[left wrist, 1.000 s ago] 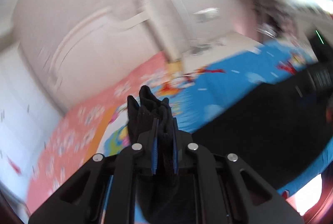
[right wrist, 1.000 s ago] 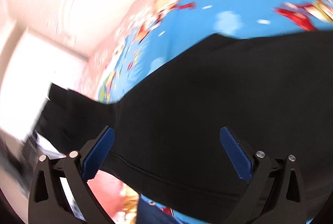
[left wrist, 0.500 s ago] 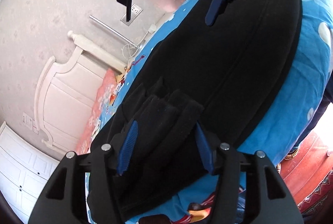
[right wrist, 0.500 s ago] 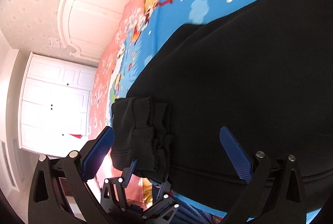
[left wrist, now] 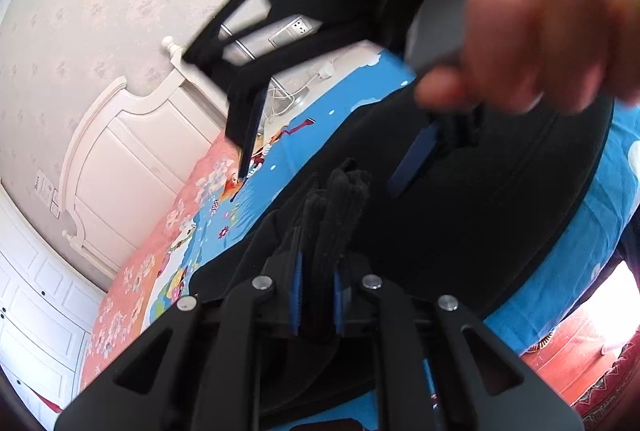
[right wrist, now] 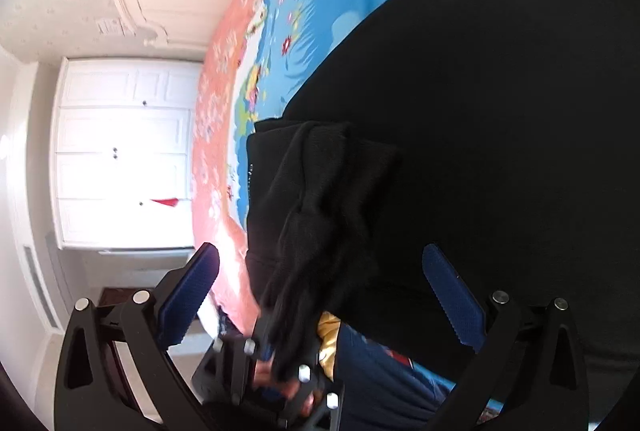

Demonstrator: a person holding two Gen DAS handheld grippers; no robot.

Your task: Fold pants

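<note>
Black pants (left wrist: 500,211) lie across a bed with a blue cartoon sheet (left wrist: 280,171). My left gripper (left wrist: 316,263) is closing, and its blue pads press on a bunched black end of the pants (left wrist: 340,207). The right wrist view shows that bunch (right wrist: 320,199) rising from the left gripper (right wrist: 276,363) low in the picture. My right gripper (right wrist: 320,295) stands open just above the bunch, nothing touching its pads. In the left wrist view the right gripper (left wrist: 334,147) hangs close overhead, held by a person's blurred hand (left wrist: 540,11).
A white headboard (left wrist: 132,135) stands at the far end of the bed, beside the sheet's pink part (left wrist: 160,251). White wardrobe doors (right wrist: 120,151) fill the left. A wall socket (left wrist: 296,29) and cables sit behind the bed. Red floor (left wrist: 580,351) borders the near edge.
The left jaws stood open around the bunched pants end half a second ago and are now closed on it. The right gripper has come down close over that bunch.
</note>
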